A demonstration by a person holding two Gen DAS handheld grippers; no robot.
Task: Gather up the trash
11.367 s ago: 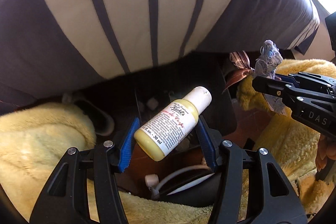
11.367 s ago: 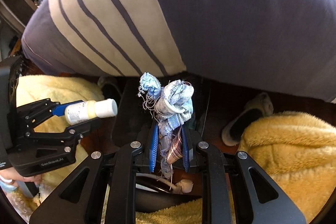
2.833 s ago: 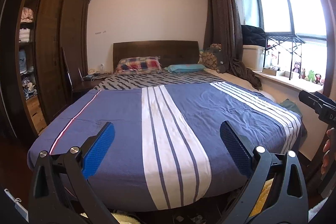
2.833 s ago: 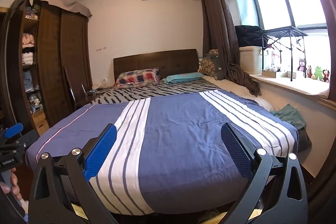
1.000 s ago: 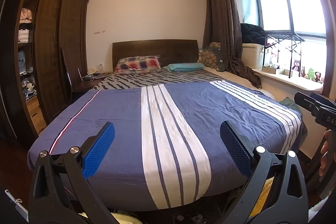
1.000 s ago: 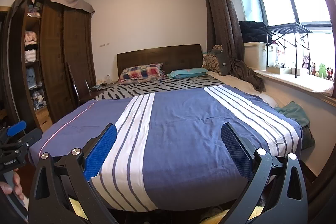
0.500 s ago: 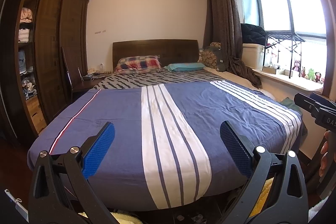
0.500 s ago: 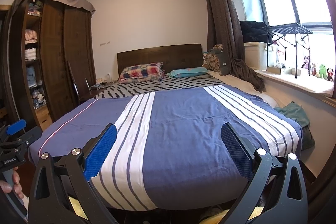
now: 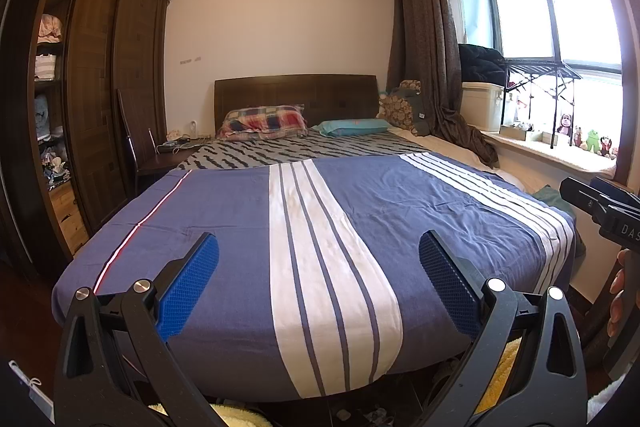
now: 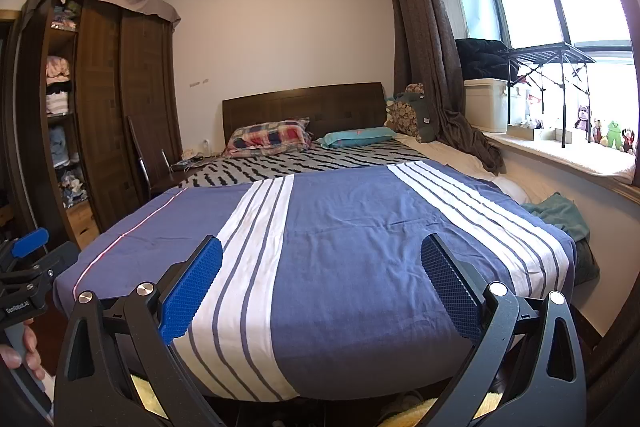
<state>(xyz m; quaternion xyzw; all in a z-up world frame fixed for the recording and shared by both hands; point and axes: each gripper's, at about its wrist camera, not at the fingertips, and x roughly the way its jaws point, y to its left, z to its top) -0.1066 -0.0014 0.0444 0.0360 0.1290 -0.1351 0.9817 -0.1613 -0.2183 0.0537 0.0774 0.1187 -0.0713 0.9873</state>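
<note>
My left gripper (image 9: 318, 247) is wide open and empty, held level above the foot of the bed (image 9: 360, 219). My right gripper (image 10: 322, 251) is also wide open and empty, pointing the same way over the bed (image 10: 360, 219). The right gripper shows at the right edge of the left wrist view (image 9: 600, 205). The left gripper shows at the left edge of the right wrist view (image 10: 24, 267). No trash item is in either gripper. Small bits lie on the dark floor under the bed's foot (image 9: 360, 415), too small to tell apart.
A blue bedspread with white stripes covers the bed. Pillows (image 9: 264, 121) lie by the dark headboard. A tall wooden wardrobe (image 9: 100, 107) stands on the left. A window sill with toys (image 9: 580, 141) and a curtain (image 9: 424, 47) are on the right. Yellow fluffy fabric (image 9: 496, 375) lies below.
Since 11.4 s ago both grippers have let go of the bottle and the cloth scrap and risen from the floor to bed height. Over the last second almost nothing has moved.
</note>
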